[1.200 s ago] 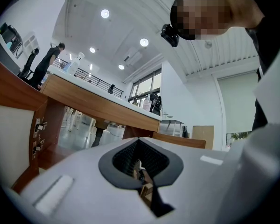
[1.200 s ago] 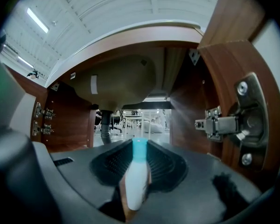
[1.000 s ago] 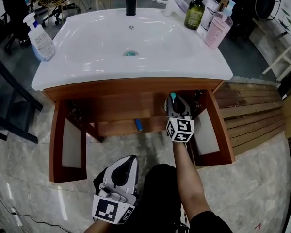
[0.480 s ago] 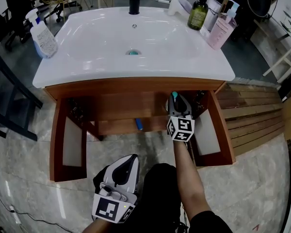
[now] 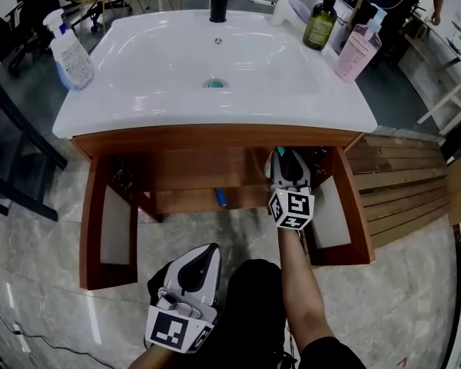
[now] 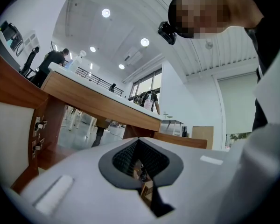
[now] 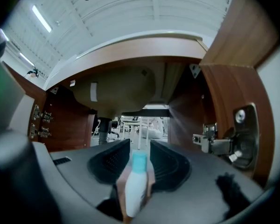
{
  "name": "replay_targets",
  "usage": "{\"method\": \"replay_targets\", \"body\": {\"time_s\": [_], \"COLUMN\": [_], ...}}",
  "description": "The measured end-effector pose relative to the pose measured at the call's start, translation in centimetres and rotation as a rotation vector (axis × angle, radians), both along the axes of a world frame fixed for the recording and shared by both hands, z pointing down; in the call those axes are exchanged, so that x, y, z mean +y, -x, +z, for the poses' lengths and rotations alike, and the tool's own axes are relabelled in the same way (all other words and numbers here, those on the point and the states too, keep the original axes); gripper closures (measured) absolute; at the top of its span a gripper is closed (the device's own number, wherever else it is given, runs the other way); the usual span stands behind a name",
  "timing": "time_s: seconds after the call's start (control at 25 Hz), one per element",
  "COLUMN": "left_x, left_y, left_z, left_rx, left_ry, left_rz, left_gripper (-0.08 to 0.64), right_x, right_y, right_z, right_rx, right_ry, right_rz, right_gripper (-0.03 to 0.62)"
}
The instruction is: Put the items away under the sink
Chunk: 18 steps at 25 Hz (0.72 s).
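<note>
My right gripper (image 5: 286, 158) reaches level into the open cabinet under the white sink (image 5: 123, 106), near its right side. A small white bottle with a teal cap (image 7: 136, 185) stands between its jaws. Those jaws have just been opening, and a narrow gap shows on each side of the bottle, so the right gripper (image 7: 140, 146) is open. The teal cap (image 5: 280, 151) peeks out above the jaws in the head view. My left gripper (image 5: 197, 261) hangs low in front of the cabinet, away from it, shut and holding nothing.
Both cabinet doors (image 5: 111, 229) (image 5: 332, 214) stand open. A blue item (image 5: 220, 198) lies on the cabinet shelf. On the sink top are a spray bottle (image 5: 67, 52), a green bottle (image 5: 320, 23) and a pink bottle (image 5: 357, 52). The basin underside (image 7: 116, 94) and door hinge (image 7: 214, 143) lie close ahead.
The right gripper's jaws have spread wider around the teal-capped bottle and the gripper has shifted slightly right. The left gripper has stayed where it was.
</note>
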State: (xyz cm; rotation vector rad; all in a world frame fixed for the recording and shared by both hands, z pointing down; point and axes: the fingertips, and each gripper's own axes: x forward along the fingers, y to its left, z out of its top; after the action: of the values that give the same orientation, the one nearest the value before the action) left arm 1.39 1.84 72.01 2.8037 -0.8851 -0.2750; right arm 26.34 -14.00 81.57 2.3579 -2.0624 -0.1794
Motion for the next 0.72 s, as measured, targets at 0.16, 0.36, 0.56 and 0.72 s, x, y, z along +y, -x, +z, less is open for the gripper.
{"method": "replay_targets", "body": {"time_s": [0.16, 0.36, 0.56, 0.72], "left_x": [-0.5, -1.1, -1.9, -2.8], "left_y": [0.0, -0.3, -0.6, -1.2], "left_z": [-0.1, -0.6, -1.6, -2.6], "left_rx": [0.006, 0.007, 0.000, -0.032], "left_ry": [0.001, 0.016, 0.036, 0.094], "left_rz": [-0.004, -0.003, -0.010, -0.013], "left_gripper": [0.555, 0.555, 0.555, 0.555], "right_x": [0.8, 2.0, 2.4, 2.6], "right_y": [0.9, 2.3, 3.1, 3.5], "right_z": [-1.1, -1.8, -1.7, -1.0], "right_rx": [0.020, 0.036, -0.002, -0.058], "right_ry": [-0.032, -0.033, 0.003, 0.103], "right_rz": [-0.006, -0.029, -0.037, -0.044], "right_gripper": [0.448, 0.534, 0.575, 0.577]}}
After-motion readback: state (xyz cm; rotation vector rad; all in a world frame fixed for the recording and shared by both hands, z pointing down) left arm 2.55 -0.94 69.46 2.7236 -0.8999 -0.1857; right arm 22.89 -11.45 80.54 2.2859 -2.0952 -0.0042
